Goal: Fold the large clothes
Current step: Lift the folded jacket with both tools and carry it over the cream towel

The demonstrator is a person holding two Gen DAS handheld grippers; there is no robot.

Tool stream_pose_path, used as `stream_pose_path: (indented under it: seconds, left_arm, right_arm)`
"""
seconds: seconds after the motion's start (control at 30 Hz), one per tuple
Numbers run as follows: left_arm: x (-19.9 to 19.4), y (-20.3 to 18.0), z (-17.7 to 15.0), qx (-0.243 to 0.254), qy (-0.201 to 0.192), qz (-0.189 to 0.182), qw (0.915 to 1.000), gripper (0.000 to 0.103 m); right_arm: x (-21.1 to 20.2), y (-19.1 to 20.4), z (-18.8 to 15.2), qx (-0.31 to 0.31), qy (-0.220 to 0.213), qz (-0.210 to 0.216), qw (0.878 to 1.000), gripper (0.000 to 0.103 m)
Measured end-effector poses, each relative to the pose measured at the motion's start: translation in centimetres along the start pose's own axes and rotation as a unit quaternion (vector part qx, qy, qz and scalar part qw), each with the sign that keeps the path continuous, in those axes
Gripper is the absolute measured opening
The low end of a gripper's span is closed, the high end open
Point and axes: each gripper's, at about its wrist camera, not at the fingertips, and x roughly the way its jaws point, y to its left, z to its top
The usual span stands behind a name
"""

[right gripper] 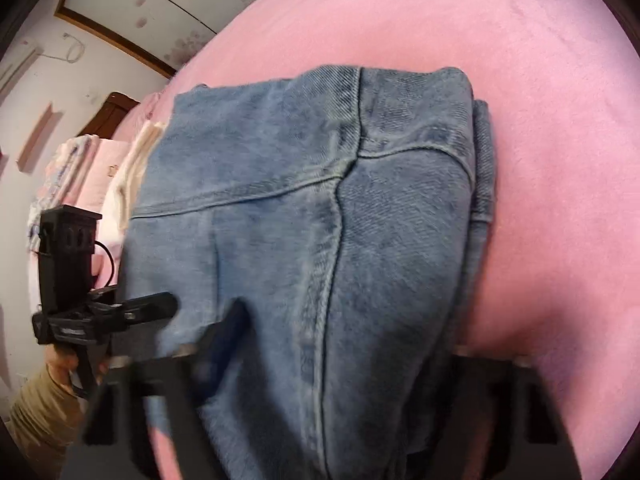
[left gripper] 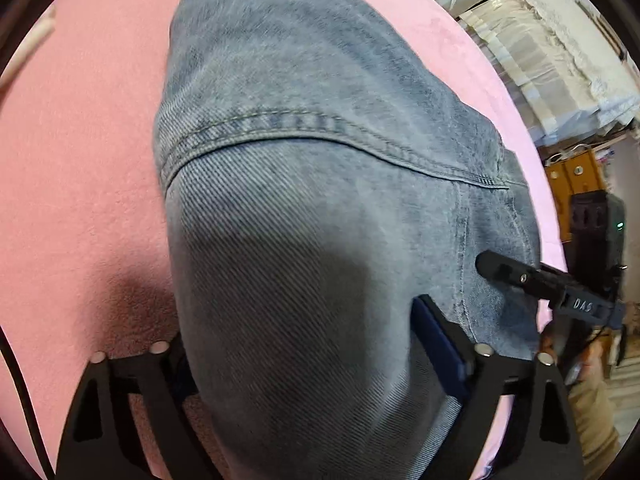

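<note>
Folded blue jeans (left gripper: 320, 208) lie on the pink bed cover (left gripper: 80, 160), with a stitched seam running across them. My left gripper (left gripper: 300, 328) stands open around the near end of the denim, which rises smoothly between the jaws. Its blue right pad (left gripper: 436, 340) lies against the cloth, and the left pad is hidden behind it. In the right wrist view the jeans (right gripper: 320, 200) fill the gap of my right gripper (right gripper: 344, 332). Its blurred left finger (right gripper: 224, 332) presses a crease into the denim and its right finger is covered. Each gripper shows at the edge of the other's view.
Folded bedding (right gripper: 80, 184) is stacked left of the jeans near a dark wooden headboard (right gripper: 116, 112). A hand in a tan sleeve (right gripper: 40, 412) holds the left gripper. An orange cabinet (left gripper: 576, 172) and a black unit (left gripper: 596, 216) stand beyond the bed's right edge.
</note>
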Motion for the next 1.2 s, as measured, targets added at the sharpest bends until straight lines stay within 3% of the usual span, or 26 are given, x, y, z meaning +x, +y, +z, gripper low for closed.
stream_pose_path:
  seconds: [0.07, 0.17, 0.23, 0.33, 0.5, 0.77, 0.97, 1.2]
  left_arm:
    - [-0.4, -0.7, -0.1, 0.005, -0.007, 0.012, 0.9999, 0.073]
    - [-1.4, -1.9, -0.2, 0.012, -0.022, 0.027, 0.9993, 0.055]
    - [-2.3, -2.4, -0.3, 0.015, -0.032, 0.035, 0.9988, 0.046]
    - [-3.5, -3.5, -0.8, 0.019, -0.041, 0.043, 0.9981, 0.042]
    - [-6.7, -4.2, -2.9, 0.023, -0.038, 0.048, 0.9979, 0.040]
    - [-13.2, -2.5, -7.3, 0.008, -0.039, 0.053, 0.9978, 0.041]
    - [-19.0, 2.3, -12.1, -0.021, -0.035, 0.066, 0.9970, 0.041]
    - [-24.7, 9.4, -14.0, -0.055, -0.037, 0.101, 0.9927, 0.041]
  right_arm:
    - [-0.6, 0.3, 0.0, -0.001, -0.007, -0.002, 1.000, 0.042]
    - [-1.6, 1.6, 0.1, -0.009, -0.016, -0.014, 1.000, 0.028]
    - [-2.4, 2.9, 0.1, -0.021, -0.027, -0.026, 0.999, 0.025]
    - [-3.7, 5.2, -0.2, -0.044, -0.043, -0.044, 0.997, 0.021]
    - [-5.7, 8.3, -1.6, -0.059, -0.049, -0.057, 0.995, 0.020]
    - [-7.5, 14.8, -5.7, -0.088, -0.039, -0.033, 0.995, 0.019]
    - [-6.7, 20.1, -8.1, -0.104, -0.019, 0.001, 0.994, 0.019]
    - [-2.4, 28.2, -9.2, -0.145, 0.014, 0.029, 0.989, 0.019]
